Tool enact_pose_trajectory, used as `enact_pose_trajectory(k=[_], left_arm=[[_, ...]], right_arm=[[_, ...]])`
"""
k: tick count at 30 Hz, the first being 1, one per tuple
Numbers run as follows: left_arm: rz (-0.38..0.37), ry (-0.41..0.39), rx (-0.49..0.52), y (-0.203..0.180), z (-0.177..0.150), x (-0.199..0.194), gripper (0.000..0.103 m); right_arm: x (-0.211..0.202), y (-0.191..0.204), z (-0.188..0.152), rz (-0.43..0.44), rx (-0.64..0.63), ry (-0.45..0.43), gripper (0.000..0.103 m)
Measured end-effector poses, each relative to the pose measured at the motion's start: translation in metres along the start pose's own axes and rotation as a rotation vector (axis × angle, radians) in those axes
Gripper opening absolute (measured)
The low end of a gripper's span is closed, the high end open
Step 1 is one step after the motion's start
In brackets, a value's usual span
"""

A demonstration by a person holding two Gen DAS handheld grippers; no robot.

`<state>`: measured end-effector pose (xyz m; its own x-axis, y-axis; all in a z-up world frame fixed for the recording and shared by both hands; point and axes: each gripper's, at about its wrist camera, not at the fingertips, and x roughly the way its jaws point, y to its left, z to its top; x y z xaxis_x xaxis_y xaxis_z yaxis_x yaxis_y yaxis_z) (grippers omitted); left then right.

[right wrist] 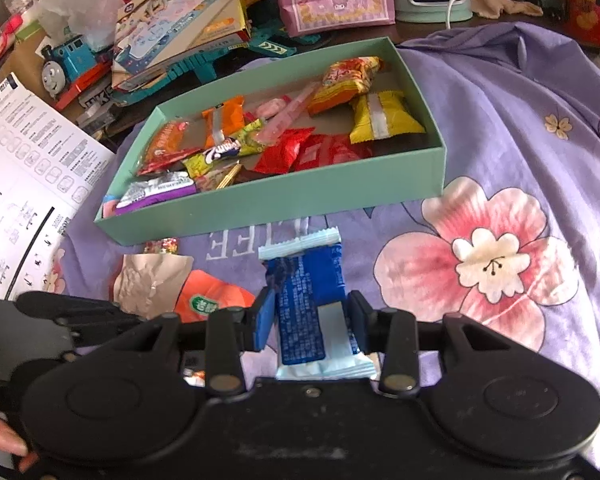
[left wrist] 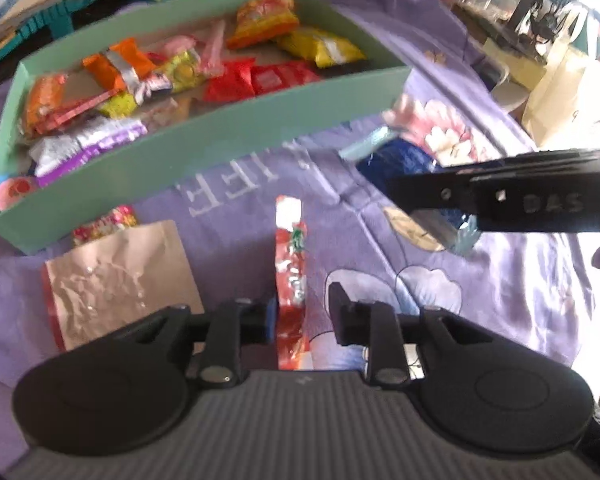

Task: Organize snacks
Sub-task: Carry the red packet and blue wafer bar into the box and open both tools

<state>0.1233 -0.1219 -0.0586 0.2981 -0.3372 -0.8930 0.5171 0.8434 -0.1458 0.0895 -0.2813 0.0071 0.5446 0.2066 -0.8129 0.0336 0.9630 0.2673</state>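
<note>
Both tongs carry packets: right gripper point(right wrist: 308, 320) clamps a blue snack packet point(right wrist: 306, 300); left gripper point(left wrist: 302, 312), jaws apparently slack around the red sachet point(left wrist: 292, 280), may drop it short of the green box point(left wrist: 204, 136) ahead.

Daylight glare whitens the left view's right edge — fisheye bending, soft blur throughout

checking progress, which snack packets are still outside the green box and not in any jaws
Two: the crinkled silver packet and the small pink-and-yellow one at the box wall. The red and blue packets are in the jaws.
</note>
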Motion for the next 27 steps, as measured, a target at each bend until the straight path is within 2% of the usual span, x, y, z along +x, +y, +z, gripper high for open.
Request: enact_pose_trajectory(k=[1, 2, 4, 6, 11, 16, 20, 27], left_arm=[[0.002, 0.019, -0.006, 0.000, 0.000, 0.006, 0.025], [0.015, 0.031, -0.005, -0.002, 0.000, 0.012, 0.013], [0.042, 0.031, -0.006, -0.006, 0.001, 0.009, 0.012], [0.024, 0.013, -0.023, -0.005, 0.005, -0.003, 0.012], [0.006, -0.098, -0.076, 0.010, 0.031, -0.051, 0.012], [0.056, -0.207, -0.108, 0.037, 0.073, -0.076, 0.012], [0.074, -0.232, -0.133, 0.062, 0.115, -0.071, 0.012], [0.105, -0.227, -0.142, 0.088, 0.182, -0.038, 0.013]], right_arm=[[0.000, 0.000, -0.001, 0.003, 0.002, 0.001, 0.039], [0.001, -0.001, -0.001, 0.004, 0.003, 0.003, 0.039], [0.000, -0.002, -0.001, -0.001, 0.005, 0.002, 0.039], [-0.005, -0.005, 0.001, 0.000, 0.002, -0.006, 0.039], [-0.019, -0.004, 0.022, 0.005, -0.006, -0.054, 0.039], [-0.017, 0.007, 0.061, 0.009, -0.038, -0.097, 0.039], [-0.002, 0.015, 0.098, 0.006, -0.054, -0.114, 0.039], [0.043, 0.018, 0.150, -0.008, -0.051, -0.117, 0.039]])
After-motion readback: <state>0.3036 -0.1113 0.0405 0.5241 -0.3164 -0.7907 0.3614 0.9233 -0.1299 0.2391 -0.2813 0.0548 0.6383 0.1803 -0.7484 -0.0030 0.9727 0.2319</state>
